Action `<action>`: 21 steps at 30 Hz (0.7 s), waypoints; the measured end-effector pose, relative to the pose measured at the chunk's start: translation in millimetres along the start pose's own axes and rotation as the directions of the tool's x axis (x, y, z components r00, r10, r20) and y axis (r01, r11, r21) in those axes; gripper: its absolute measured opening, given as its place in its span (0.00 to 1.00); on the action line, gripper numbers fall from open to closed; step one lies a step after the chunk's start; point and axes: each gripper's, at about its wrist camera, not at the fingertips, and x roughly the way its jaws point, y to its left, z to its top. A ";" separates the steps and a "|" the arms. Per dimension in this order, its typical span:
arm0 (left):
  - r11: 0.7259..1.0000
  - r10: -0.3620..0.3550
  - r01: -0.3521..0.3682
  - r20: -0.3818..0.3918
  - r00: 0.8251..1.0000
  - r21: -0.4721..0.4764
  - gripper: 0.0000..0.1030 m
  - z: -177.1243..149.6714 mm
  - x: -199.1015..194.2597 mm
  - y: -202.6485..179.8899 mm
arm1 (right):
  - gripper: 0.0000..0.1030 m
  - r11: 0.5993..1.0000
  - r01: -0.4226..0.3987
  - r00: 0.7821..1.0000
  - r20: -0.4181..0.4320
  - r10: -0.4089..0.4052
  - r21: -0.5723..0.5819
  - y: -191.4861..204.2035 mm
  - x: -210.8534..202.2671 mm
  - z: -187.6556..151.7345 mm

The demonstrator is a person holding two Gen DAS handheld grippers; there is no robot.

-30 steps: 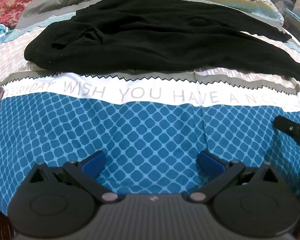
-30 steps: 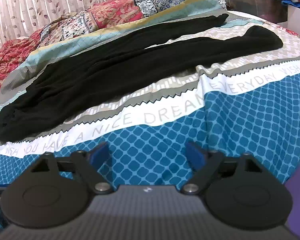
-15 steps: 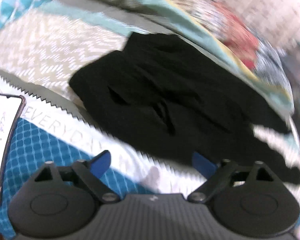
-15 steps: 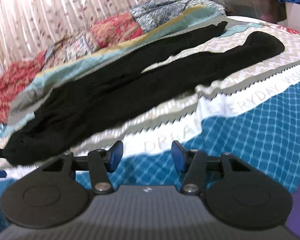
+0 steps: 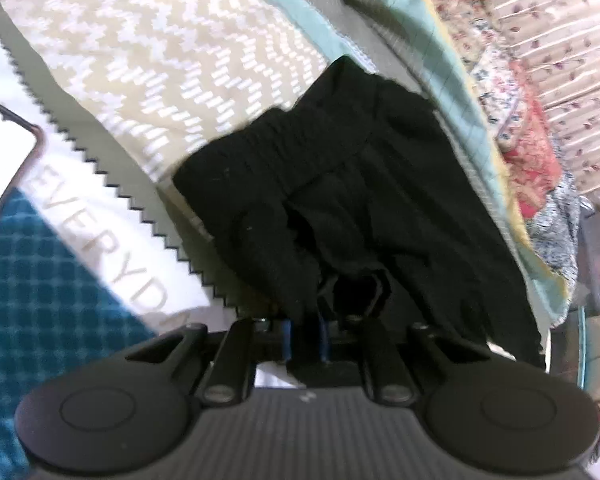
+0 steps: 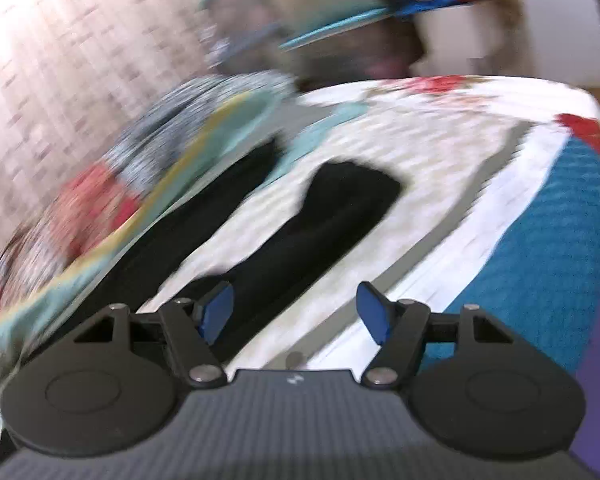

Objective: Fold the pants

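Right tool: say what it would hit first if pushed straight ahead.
Probably the nearer leg of the black pants, lying on the bedspread ahead of the right tool, whose jaws are opening with nothing gripped. Blur leaves depth uncertain.

The left gripper (image 5: 305, 334) pinches the black pants (image 5: 352, 200) near the waistband — a phone (image 5: 2, 148) lies left on the bedspread (image 5: 140, 60).

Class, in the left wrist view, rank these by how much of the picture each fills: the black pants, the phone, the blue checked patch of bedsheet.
1. Black pants
2. Blue checked patch
3. Phone, cut off by the frame edge, so its full size is unsure.
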 end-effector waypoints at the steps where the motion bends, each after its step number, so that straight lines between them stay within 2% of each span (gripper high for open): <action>1: 1.000 -0.002 0.002 0.006 1.000 0.004 0.10 -3.9 -7.7 -0.5 | 0.68 0.999 0.022 1.000 0.004 -0.022 0.026 -8.6 6.7 6.7; 3: 1.000 -0.009 0.009 0.012 1.000 0.002 0.10 -11.0 -22.1 -0.8 | 0.68 0.996 0.057 0.998 -0.012 -0.057 0.072 -25.4 25.4 20.4; 9: 1.000 0.021 -0.021 0.026 0.999 -0.018 0.10 -18.9 -48.1 2.7 | 0.68 0.975 0.075 0.997 -0.050 -0.066 0.211 -48.1 85.0 37.6; 10: 0.999 0.033 -0.033 0.029 0.999 -0.012 0.10 -19.4 -47.9 -0.1 | 0.64 0.976 0.070 0.997 -0.039 -0.063 0.209 -44.8 90.8 37.1; 11: 0.999 0.049 -0.049 0.028 0.998 -0.007 0.10 -19.3 -46.9 -5.0 | 0.51 0.980 0.057 0.998 -0.032 -0.052 0.190 -40.6 95.6 40.1; 12: 0.998 0.058 -0.058 0.025 0.998 -0.008 0.10 -19.1 -46.9 -6.7 | 0.07 0.984 0.047 0.998 -0.050 -0.039 0.170 -34.8 101.9 43.2; 14: 0.998 0.064 -0.064 0.029 0.998 -0.003 0.10 -20.5 -53.7 -8.2 | 0.06 0.989 0.029 0.997 -0.076 -0.018 0.146 -24.1 103.1 50.6; 16: 0.998 0.057 -0.057 0.040 0.998 0.008 0.09 -20.6 -62.3 -14.2 | 0.06 0.995 0.000 0.999 0.036 -0.004 0.099 -18.1 75.1 69.6; 18: 0.999 0.044 -0.045 0.046 0.998 0.028 0.09 -26.8 -78.2 -13.0 | 0.06 0.997 -0.018 0.990 0.143 0.008 0.069 -20.9 38.4 90.1; 20: 0.999 0.027 -0.028 0.022 0.999 0.042 0.10 -34.2 -79.2 -11.8 | 0.06 0.999 0.033 0.979 0.199 -0.038 0.030 -30.5 10.7 102.4; 21: 0.998 0.024 -0.024 -0.004 1.000 0.054 0.10 -41.6 -77.2 -10.1 | 0.06 0.997 0.069 0.977 0.201 -0.071 0.015 -35.1 3.7 104.1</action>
